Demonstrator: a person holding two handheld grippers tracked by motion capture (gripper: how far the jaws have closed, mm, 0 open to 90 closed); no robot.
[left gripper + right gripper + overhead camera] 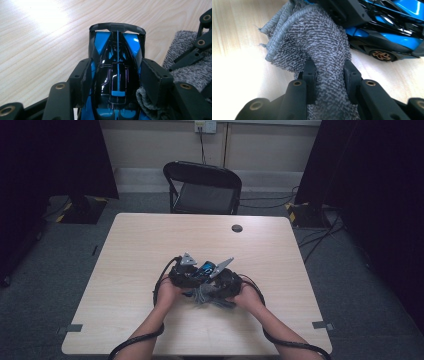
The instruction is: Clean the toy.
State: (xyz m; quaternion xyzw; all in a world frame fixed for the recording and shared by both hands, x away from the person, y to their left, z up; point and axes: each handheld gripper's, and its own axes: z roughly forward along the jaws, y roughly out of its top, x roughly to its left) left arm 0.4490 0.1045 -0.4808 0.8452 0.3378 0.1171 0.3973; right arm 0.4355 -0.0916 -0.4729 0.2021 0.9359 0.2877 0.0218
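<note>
Near the bottom middle of the high view, two hands meet over a light wood table (150,245), each holding a black gripper, and they're bunched right up against each other. The left gripper (184,272) sits just left of centre, the right gripper (226,282) just right of it, with a bit of blue car (205,268) poking out between them and a grey cloth (202,295) hanging below.

From the left gripper view, the left gripper (115,77) has its jaws closed in on a toy car (117,57), glossy black with bright blue panels, one pad pressed against each side of the body. The car's rear wing is toward the top of the frame, pointing away from the camera. Some of that grey cloth (186,58) shows at the right edge, and a fold of it is tucked by the right pad at the lower right.

Over in the right gripper view, the right gripper (329,75) is pinched down on a bunched strip of the cloth (317,42), which is knobbly grey terry with a stitched hem at the upper left. The jaws are only as far apart as the fabric is thick. The car (387,32) sits in the upper right, side-on, one bronze wheel (382,55) down by the tabletop.

A black folding chair (202,187) stands behind the table at the top of the high view.
</note>
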